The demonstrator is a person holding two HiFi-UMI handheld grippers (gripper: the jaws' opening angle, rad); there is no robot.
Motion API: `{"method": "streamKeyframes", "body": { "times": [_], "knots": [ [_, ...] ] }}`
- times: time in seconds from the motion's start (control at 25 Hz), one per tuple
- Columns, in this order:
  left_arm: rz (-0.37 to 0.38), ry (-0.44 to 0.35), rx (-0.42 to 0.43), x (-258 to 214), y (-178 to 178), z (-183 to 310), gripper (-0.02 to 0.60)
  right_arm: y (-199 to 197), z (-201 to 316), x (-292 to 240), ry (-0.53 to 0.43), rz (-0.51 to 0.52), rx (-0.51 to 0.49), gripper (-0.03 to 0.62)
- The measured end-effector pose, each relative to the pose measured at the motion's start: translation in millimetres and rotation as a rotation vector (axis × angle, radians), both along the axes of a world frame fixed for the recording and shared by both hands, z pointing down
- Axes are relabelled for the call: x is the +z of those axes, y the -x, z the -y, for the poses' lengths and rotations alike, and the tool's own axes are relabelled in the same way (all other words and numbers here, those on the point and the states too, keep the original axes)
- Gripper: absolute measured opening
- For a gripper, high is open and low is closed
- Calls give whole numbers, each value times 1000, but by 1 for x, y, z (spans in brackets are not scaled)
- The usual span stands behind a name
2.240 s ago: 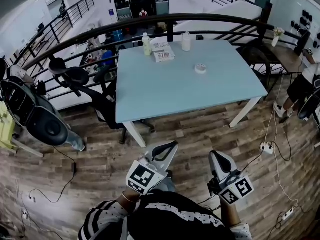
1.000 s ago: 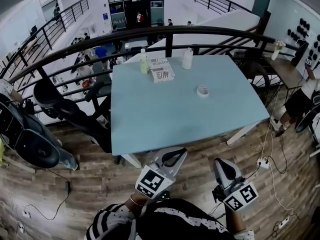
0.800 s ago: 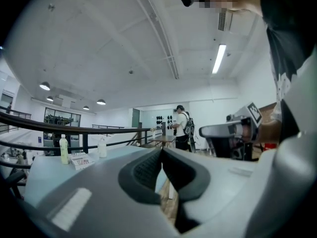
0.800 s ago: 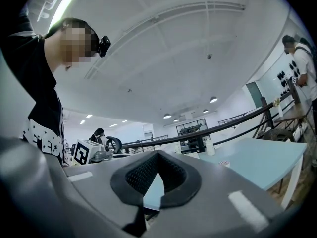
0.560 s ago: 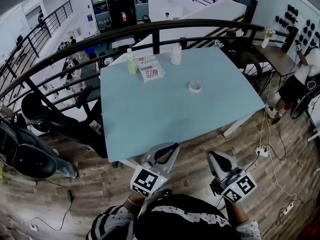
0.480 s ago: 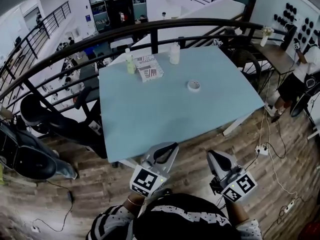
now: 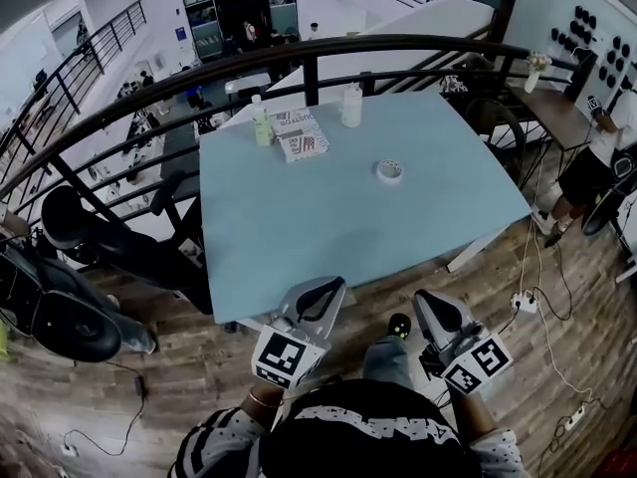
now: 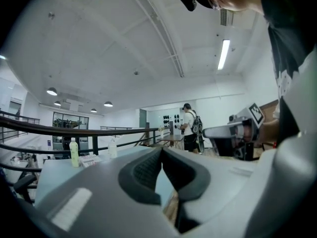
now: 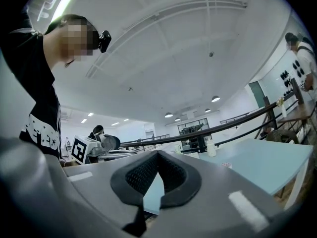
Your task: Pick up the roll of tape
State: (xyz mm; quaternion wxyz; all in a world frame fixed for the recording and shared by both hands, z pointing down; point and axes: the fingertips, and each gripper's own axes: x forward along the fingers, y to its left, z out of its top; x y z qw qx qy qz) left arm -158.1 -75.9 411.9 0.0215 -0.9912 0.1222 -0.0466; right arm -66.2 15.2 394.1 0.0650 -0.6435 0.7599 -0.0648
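No word or number can be read with certainty. The flat printed packet (image 7: 302, 133) on the pale blue table (image 7: 328, 227) carries bold lettering, too small to make out. White block lettering runs across the person's black shirt (image 7: 373, 428), too bent to read. The cubes on the left gripper (image 7: 334, 286) and the right gripper (image 7: 427, 298) each bear a black-and-white square marker, a pattern without letters.

Bright, even indoor lighting; strong fisheye distortion.
Ceiling strip light (image 8: 223, 54) and round downlights (image 8: 51, 91) glow; railing (image 7: 378, 40) bows toward the edges; closest foreground blurs; corners vignette black; shadows soft.
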Motion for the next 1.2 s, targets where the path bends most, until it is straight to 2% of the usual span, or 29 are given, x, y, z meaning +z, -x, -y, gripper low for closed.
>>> {"method": "streamKeyframes", "body": {
  "times": [0.2,0.4,0.64,1.2],
  "knots": [
    [6,-7,-90,-9,-2,22,0,-22,26,-9,-21,2,-52,3],
    [20,-9,-171,-7,-26,46,0,-58,55,-9,-41,10,-104,3],
    [60,-1,-218,3,-59,67,0,-98,83,4,-31,33,-139,3],
    [70,-13,-292,-5,-135,108,0,-180,135,6,-34,45,-201,3]
  ]
}}
